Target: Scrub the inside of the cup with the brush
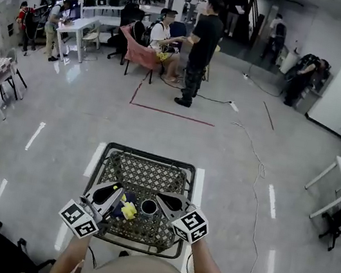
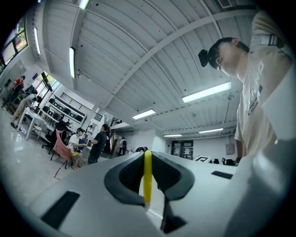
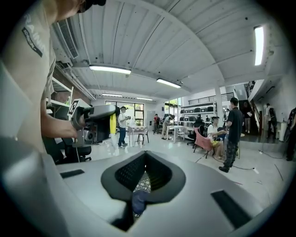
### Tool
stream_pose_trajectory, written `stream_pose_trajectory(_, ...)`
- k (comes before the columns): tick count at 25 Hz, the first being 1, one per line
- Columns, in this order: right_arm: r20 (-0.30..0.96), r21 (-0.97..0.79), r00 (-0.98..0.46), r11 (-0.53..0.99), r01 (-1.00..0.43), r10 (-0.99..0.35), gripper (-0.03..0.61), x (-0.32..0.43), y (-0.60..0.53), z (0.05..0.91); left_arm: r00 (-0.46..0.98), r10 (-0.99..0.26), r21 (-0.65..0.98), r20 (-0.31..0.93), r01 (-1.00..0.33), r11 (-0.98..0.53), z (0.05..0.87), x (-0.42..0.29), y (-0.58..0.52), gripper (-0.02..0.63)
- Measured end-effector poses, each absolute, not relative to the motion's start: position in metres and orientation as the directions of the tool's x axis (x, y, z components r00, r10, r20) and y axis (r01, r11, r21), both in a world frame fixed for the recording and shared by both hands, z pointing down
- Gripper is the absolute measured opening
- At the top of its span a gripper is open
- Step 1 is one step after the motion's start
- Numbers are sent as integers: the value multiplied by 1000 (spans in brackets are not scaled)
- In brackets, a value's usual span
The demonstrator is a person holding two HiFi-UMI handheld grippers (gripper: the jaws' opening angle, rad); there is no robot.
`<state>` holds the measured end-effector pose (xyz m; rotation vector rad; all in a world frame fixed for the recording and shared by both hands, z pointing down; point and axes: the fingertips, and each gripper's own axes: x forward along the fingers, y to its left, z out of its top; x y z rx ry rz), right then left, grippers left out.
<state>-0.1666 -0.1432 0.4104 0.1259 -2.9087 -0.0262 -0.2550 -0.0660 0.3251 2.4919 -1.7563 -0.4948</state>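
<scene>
Yellow brush point(image 1: 129, 210) beside upright dark cup point(image 1: 148, 207)

The cup point(image 1: 148, 207) is sitting between the left gripper point(image 1: 118, 196) and right gripper point(image 1: 163, 199), over the wire-mesh table point(image 1: 147, 155); the brush point(image 1: 129, 210) is lying just left of it.

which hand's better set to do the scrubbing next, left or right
Left. The left gripper is shut on the yellow brush, which sits close beside the cup; the right gripper is occupied holding the cup.

Glossy, smooth floor point(image 1: 71, 108); bench point(image 1: 144, 175) top of openwork weave in a dark metal frame; brush point(image 2: 147, 173) handle of smooth yellow plastic.
</scene>
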Motion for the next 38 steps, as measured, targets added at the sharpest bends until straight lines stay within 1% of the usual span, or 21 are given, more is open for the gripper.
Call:
stream_pose_trajectory(5,173,24,-983,998,-57,-60,17,-171,-126,391,266,-939,223,-215,-923,-313,335,-252,-54,54)
stream_pose_trajectory(10,172,7,-983,998,-68,-68,17,-172,-113,395,223,-956,243,-194,-933,-266,349,-249,-48,54)
stream_pose_trajectory(19,149,25,-986,997,-75,-78,15,-171,-113,385,295,-940,216,-169,-920,-327,344,-239,-54,54)
stream_pose_trajectory(23,149,16,-985,996,-83,-85,15,-166,-117,385,286,-945,212,-162,-925,-316,343,-241,-57,54)
stream_pose_trajectory(29,185,43,-979,996,-81,-87,15,-171,-116,394,288,-942,202,-172,-926,-320,339,-248,-60,54)
stream_pose_trajectory(38,175,28,-981,996,-83,-87,15,-171,-114,392,309,-933,193,-182,-920,-342,335,-246,-67,54)
